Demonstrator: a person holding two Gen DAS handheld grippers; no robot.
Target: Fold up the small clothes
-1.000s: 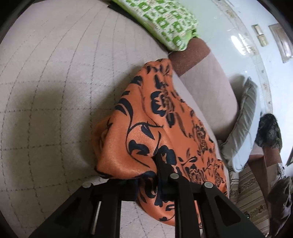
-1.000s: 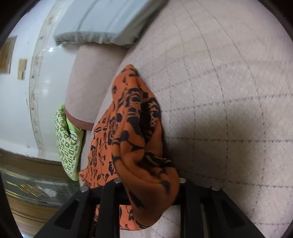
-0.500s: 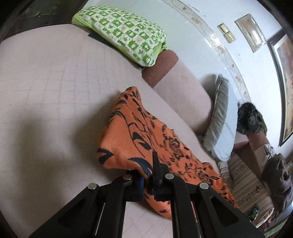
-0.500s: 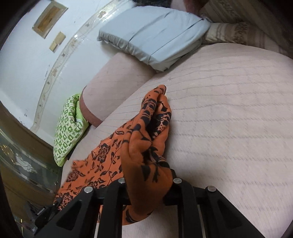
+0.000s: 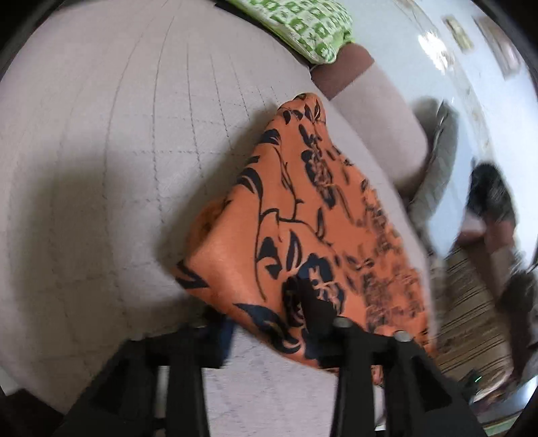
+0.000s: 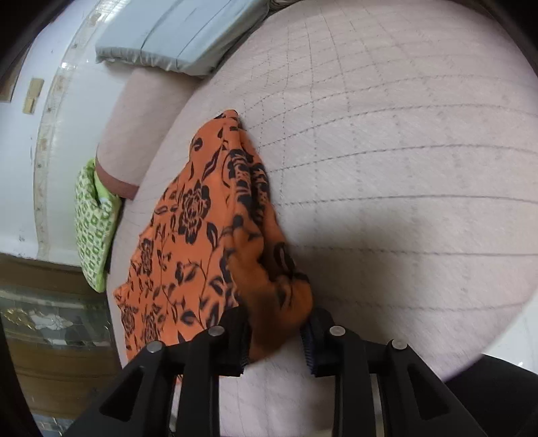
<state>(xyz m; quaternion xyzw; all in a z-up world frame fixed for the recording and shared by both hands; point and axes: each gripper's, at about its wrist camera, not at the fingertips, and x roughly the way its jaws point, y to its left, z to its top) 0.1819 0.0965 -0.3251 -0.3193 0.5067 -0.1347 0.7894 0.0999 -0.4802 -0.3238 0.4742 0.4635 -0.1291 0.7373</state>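
Observation:
An orange garment with a black floral print point(image 5: 302, 218) lies folded over on the quilted beige sofa seat point(image 5: 117, 168). My left gripper point(image 5: 269, 329) is at its near corner with its jaws opening. The cloth edge drapes over the right finger point(image 5: 316, 312), and the pads do not press it. In the right wrist view the same garment point(image 6: 201, 218) runs up and to the left. My right gripper point(image 6: 275, 339) has a thick bunch of the cloth between its pads. Its jaws are opening, and the bunch still fills the gap.
A green patterned pillow point(image 5: 302, 23) rests at the seat's far end beside a beige and brown armrest point(image 5: 376, 111). A grey cushion point(image 6: 181, 37) leans behind the armrest. The white wall point(image 6: 20, 151) and a striped cloth point(image 5: 470, 295) lie beyond the sofa.
The left jaws, pinched on the cloth corner before, have parted and let it go. The right jaws have widened a little around the bunch. Both grippers have shifted over the seat with the garment.

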